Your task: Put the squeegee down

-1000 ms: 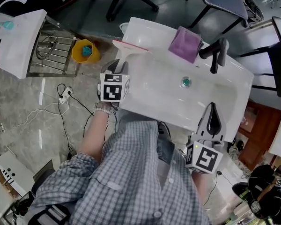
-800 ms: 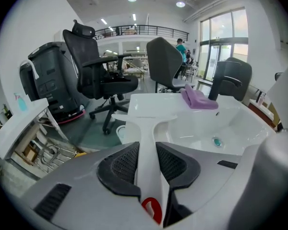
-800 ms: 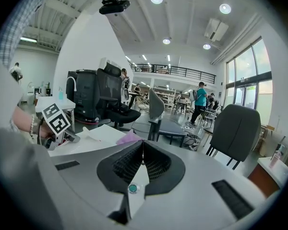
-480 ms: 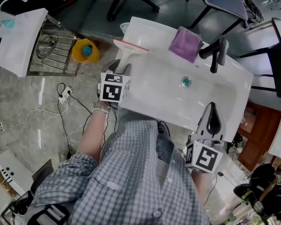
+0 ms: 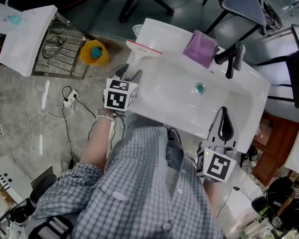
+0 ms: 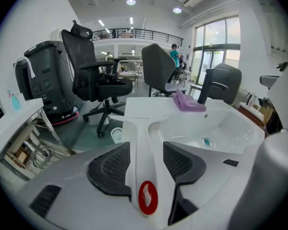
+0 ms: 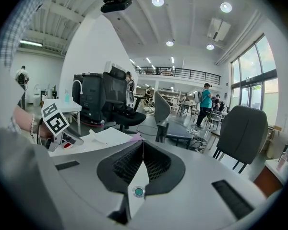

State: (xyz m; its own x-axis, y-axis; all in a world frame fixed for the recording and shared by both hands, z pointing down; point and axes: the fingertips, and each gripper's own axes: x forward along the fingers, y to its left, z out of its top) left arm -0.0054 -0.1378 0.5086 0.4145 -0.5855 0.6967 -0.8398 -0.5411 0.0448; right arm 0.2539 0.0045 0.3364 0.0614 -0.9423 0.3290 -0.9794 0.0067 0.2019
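1. Left gripper (image 5: 130, 74): I hold it at the left edge of the white ceramic washbasin (image 5: 251, 86), pointing down and away from me. In the left gripper view its jaws are opening. The black ribbed pads (image 6: 114, 163) stand on either side of the handle without clamping it, and a gap shows on the right side.

2. White plastic squeegee with a red blade strip (image 5: 139, 54): it lies on the flat left rim of the washbasin. The blade end is toward the far left corner and the handle runs back toward me. The near end of the handle, which carries a red oval mark (image 6: 148, 198), sits between the pads of the left gripper (image 6: 147, 152).

3. Right gripper (image 5: 224, 115): I hold it above the near edge of the washbasin, close to the near right corner, well apart from the squeegee (image 6: 143, 138). In the right gripper view (image 7: 141, 150) its jaws are together, with the two pads meeting along one line.

4. Other items on the washbasin:
- A folded purple cloth (image 5: 201, 48) rests on the far rim.
- A black tap (image 5: 231, 59) stands just beside the cloth, toward the far right corner.
- A teal drain plug (image 5: 200, 88) sits in the bowl.

5. A yellow bucket (image 5: 94, 53) stands on the floor beyond the left edge.
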